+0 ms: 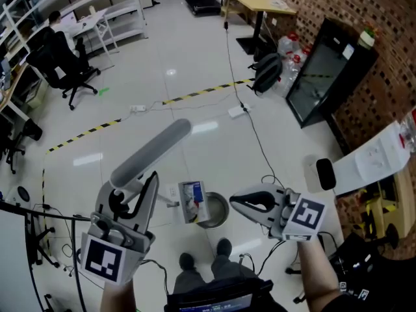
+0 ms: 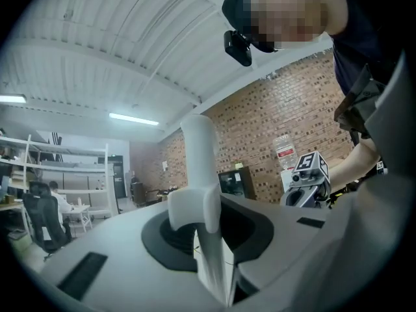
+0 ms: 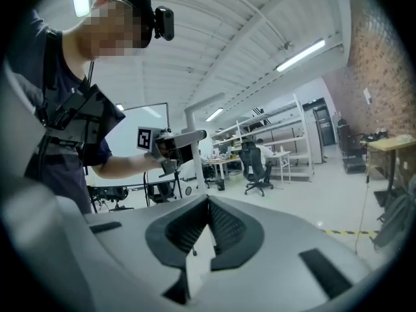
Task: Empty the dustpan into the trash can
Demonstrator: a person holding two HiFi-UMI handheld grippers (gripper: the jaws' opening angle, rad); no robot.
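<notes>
My left gripper (image 1: pixel 133 190) at the lower left of the head view is shut on the grey handle (image 1: pixel 153 151) of a long dustpan. The handle rises toward the camera. Its pan (image 1: pixel 193 202), with litter in it, hangs low over the floor beside a round metal trash can (image 1: pixel 218 212). In the left gripper view the pale handle (image 2: pixel 200 174) stands upright between the jaws. My right gripper (image 1: pixel 235 202) is shut and empty, pointing left toward the pan just above the can. The right gripper view shows its closed jaws (image 3: pixel 208 203) and the left gripper (image 3: pixel 170 145) ahead.
My shoes (image 1: pixel 205 253) stand just behind the can. A black cable (image 1: pixel 250 125) and yellow-black tape (image 1: pixel 195 93) cross the floor. A black cabinet (image 1: pixel 322 77) and brick wall are at right, a white appliance (image 1: pixel 374 158) nearby, office chairs (image 1: pixel 62 67) at far left.
</notes>
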